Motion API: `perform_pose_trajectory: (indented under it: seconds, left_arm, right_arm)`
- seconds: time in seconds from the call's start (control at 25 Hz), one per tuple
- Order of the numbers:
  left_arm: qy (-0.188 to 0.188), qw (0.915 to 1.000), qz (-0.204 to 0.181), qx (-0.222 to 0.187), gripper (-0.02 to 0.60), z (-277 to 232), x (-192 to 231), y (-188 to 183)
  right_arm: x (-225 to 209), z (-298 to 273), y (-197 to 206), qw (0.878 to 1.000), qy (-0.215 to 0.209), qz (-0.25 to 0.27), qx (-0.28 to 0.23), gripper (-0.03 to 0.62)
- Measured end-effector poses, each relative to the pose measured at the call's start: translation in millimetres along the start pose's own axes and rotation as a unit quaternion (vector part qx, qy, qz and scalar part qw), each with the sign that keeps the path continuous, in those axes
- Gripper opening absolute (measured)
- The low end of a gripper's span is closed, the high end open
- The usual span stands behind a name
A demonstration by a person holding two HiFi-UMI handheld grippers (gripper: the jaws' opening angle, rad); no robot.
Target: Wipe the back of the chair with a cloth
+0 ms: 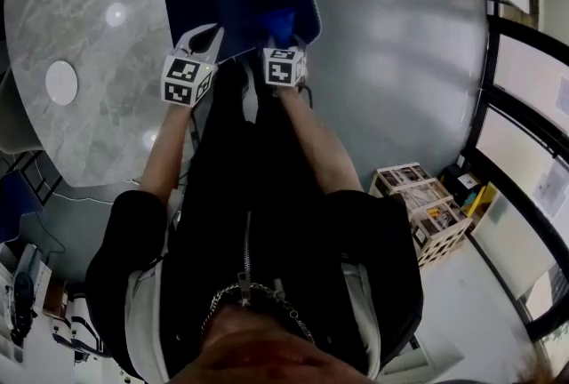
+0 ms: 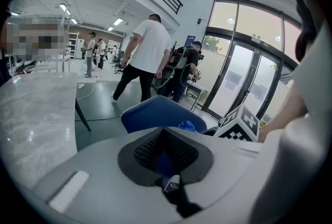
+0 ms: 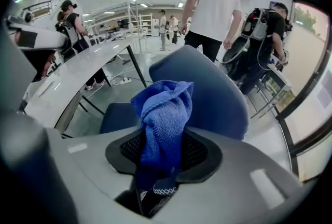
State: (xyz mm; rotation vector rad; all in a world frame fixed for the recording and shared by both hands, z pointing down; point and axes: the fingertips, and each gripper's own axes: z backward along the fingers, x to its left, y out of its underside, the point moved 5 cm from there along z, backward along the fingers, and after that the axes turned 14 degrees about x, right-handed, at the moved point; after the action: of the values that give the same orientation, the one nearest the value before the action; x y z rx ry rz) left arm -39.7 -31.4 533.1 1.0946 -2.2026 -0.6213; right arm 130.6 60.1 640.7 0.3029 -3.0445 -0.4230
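While both forearms reached forward from the torso, side by side, the left gripper was held with its jaws pressed together on nothing. Just beside it, the right gripper had its jaws pinched on the lower end of a blue cloth, whose bunched top stood up past the fingertips. Both grippers pointed at the chair, with the cloth in front of the rounded top edge of its back; whether cloth and back touched could not be told from any view. The left gripper hung off the chair's left side, near the curved edge of the table, which ran close by the chair there and left little room. To the right of the chair lay bare floor, with crates well apart from the chair. Farther off, people stood beyond the chair, near the glass doors.
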Motion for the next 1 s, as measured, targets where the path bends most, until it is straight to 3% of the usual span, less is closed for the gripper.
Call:
perform_pose_trajectory:
  seconds: [0.2,0.52,0.72,1.0]
  left_arm:
    - [-0.021,0.9996,0.015,-0.013,0.011,4.1,10.3,-5.5]
    - [-0.059,0.9969,0.027,-0.043,0.011,18.4,23.7,-32.0]
    - [-0.062,0.9953,0.04,-0.063,0.011,24.5,38.7,-39.3]
    - [-0.038,0.9983,-0.004,-0.045,0.011,8.4,75.4,-30.6]
  right_arm:
    - [16.2,-6.5,-35.3,0.998,-0.031,0.047,-0.023,0.153]
    - [31.1,-20.6,-88.9,0.99,-0.042,0.12,-0.068,0.153]
    - [43.2,-39.7,-120.7,0.991,-0.044,0.104,-0.073,0.153]
    - [59.1,-63.4,-161.9,0.993,-0.029,0.045,-0.108,0.153]
